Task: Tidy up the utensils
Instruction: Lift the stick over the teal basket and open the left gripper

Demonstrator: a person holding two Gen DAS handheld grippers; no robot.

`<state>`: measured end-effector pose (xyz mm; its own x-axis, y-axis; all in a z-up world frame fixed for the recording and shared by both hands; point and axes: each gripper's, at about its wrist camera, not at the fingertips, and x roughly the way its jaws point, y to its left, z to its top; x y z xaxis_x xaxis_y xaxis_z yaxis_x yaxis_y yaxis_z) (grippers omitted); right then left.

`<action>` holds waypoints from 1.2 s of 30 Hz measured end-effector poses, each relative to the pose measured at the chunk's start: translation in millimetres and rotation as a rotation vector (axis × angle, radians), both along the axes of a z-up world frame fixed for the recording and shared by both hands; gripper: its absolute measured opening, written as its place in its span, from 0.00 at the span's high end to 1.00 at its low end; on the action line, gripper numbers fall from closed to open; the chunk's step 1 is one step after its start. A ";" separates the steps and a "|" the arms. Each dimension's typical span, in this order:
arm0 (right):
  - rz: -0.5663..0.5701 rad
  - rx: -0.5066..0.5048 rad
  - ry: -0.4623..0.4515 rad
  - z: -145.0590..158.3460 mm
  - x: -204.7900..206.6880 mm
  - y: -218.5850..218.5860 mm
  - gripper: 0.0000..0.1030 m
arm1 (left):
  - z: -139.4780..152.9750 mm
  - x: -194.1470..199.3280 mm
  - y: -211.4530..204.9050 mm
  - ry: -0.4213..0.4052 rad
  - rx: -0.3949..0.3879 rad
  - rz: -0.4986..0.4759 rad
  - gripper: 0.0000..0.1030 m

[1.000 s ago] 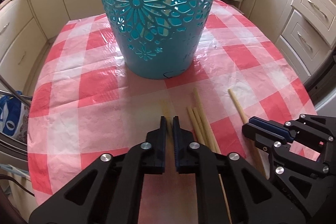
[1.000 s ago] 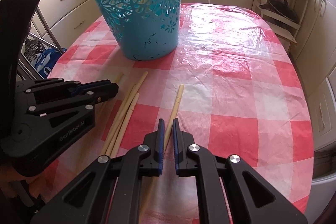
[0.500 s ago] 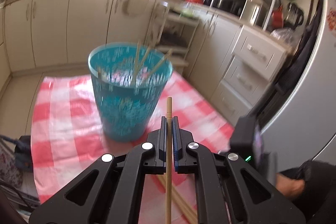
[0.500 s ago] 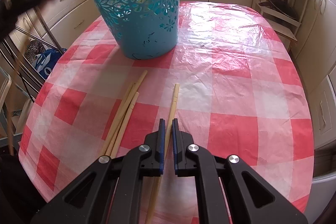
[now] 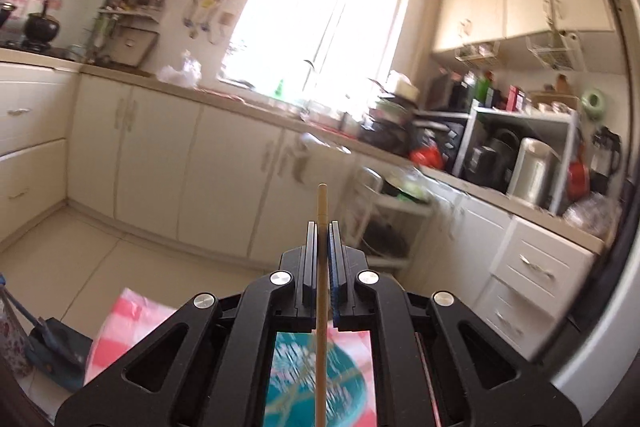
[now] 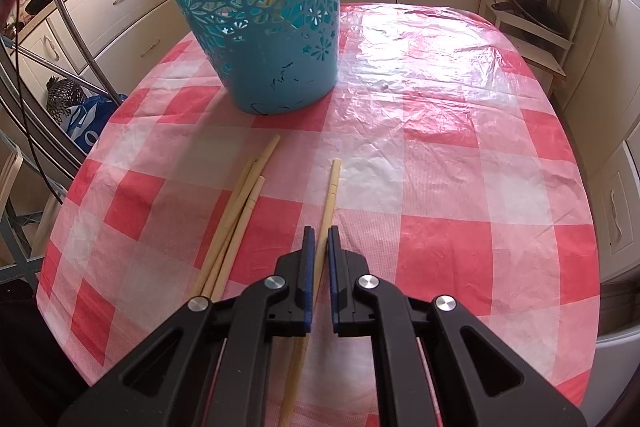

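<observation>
left gripper (image 5: 321,227) clamps a slim round wooden chopstick (image 5: 321,267) upright. right gripper (image 6: 319,233) closed around a squared chopstick (image 6: 330,199) lying on the glossy checked tablecloth (image 6: 440,155); perforated teal plastic basket (image 6: 260,7) near the far edge.

Basket (image 6: 256,27): turquoise plastic, smooth, pierced with flower cut-outs
Chopsticks (image 6: 240,219): pale wood, matt
Tabletop cover (image 6: 440,147): glossy wrinkled plastic sheet, red-white checks
Right hand-held gripper (image 6: 319,247): matt black plastic, metal screws

The basket (image 5: 320,379), low in the left wrist view, was blurred and mostly hidden behind the left gripper (image 5: 321,227), and the chopstick (image 5: 321,307) ran off the bottom edge.
</observation>
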<state>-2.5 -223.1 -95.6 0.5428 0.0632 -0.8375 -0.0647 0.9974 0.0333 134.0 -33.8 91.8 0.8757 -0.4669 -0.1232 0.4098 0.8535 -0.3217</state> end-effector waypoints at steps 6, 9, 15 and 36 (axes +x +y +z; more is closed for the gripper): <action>-0.001 0.010 0.004 -0.5 -0.3 -0.4 0.93 | -9.7 36.6 -8.8 -0.013 -0.004 0.141 0.95; -0.002 0.015 0.007 -0.3 -0.2 -1.1 0.93 | -17.3 44.5 -14.4 -0.004 0.017 0.158 0.95; -0.005 0.017 0.011 -0.7 0.5 -0.2 0.93 | -33.3 47.3 -22.7 0.024 0.047 0.152 0.95; -0.026 0.103 0.024 -0.6 0.9 -13.2 0.93 | -92.7 -69.3 65.6 0.274 0.122 0.200 0.36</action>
<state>-1.6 -236.2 -96.3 0.5255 0.1359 -0.8399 -0.0368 0.9899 0.1372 64.7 31.8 -0.9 0.8750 -0.2569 -0.4103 0.1432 0.9470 -0.2876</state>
